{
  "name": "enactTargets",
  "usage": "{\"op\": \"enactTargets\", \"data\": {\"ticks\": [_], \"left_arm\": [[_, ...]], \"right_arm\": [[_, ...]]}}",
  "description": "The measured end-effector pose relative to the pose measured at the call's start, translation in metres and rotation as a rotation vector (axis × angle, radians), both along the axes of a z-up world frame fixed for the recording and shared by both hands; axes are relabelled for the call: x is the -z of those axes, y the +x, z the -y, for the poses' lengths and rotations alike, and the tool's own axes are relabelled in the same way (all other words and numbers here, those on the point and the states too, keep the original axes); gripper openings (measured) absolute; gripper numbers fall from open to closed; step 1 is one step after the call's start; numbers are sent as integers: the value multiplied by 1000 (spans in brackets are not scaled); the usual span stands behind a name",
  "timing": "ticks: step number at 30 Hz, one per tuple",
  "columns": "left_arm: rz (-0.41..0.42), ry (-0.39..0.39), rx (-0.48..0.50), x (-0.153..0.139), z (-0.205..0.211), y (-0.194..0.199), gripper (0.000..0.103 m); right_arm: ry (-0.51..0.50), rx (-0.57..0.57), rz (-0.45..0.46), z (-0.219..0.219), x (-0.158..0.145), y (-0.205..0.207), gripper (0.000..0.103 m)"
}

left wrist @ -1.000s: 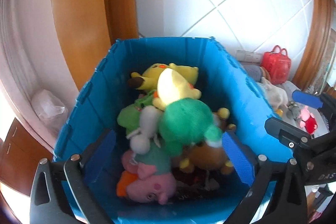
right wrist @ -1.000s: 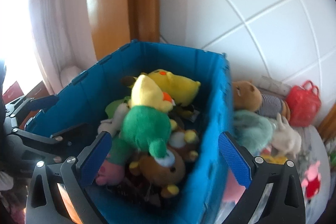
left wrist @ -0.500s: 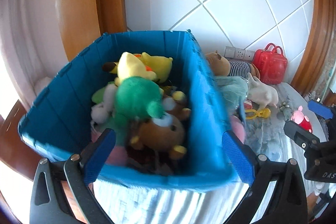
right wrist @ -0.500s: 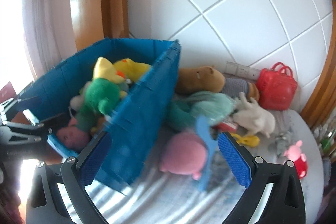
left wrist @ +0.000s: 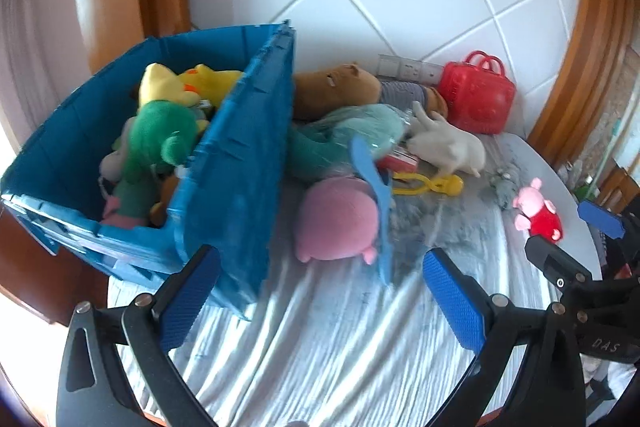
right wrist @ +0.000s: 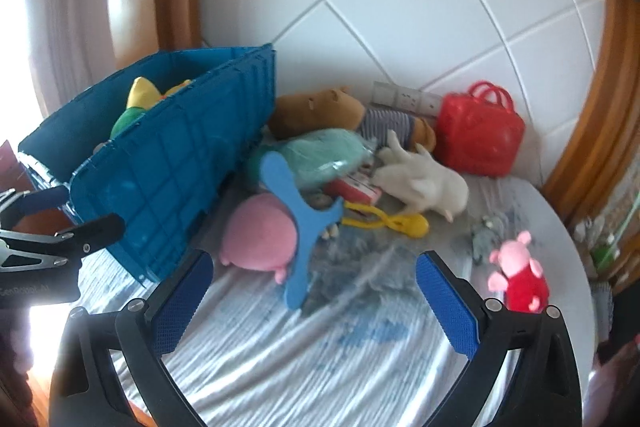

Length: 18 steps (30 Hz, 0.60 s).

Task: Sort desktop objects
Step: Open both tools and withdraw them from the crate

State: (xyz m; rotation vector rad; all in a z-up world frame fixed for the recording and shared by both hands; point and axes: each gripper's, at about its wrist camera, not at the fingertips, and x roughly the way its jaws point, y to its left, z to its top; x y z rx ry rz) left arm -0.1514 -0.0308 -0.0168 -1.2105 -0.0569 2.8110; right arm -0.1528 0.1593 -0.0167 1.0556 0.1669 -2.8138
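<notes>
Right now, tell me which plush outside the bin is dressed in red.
The small pink pig, standing alone at the table's right edge. The round pink plush, white rabbit and brown bear wear no red.

The surface (right wrist: pixel 328 359) wears a wrinkled pale striped cloth. On it sit a blue crate (right wrist: pixel 168 195) at the left, a pink plush (right wrist: pixel 260 239) just beside it, a yellow clip (right wrist: pixel 388 223), a white rabbit (right wrist: pixel 424 179) and a red case (right wrist: pixel 478 135) (against the tiled wall). A small pig doll (right wrist: pixel 518 279) sits apart near the right edge.
</notes>
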Motion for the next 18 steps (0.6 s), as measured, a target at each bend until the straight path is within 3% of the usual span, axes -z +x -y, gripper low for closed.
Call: {"op": "enactTargets", "data": {"ticks": [5, 18], "left_arm": [[-17, -45, 29, 6, -21, 7, 103], [-44, -44, 68, 8, -35, 15, 103]], "right_arm": [[-7, 56, 19, -24, 8, 11, 103], [-38, 130, 8, -43, 13, 28, 103]]}}
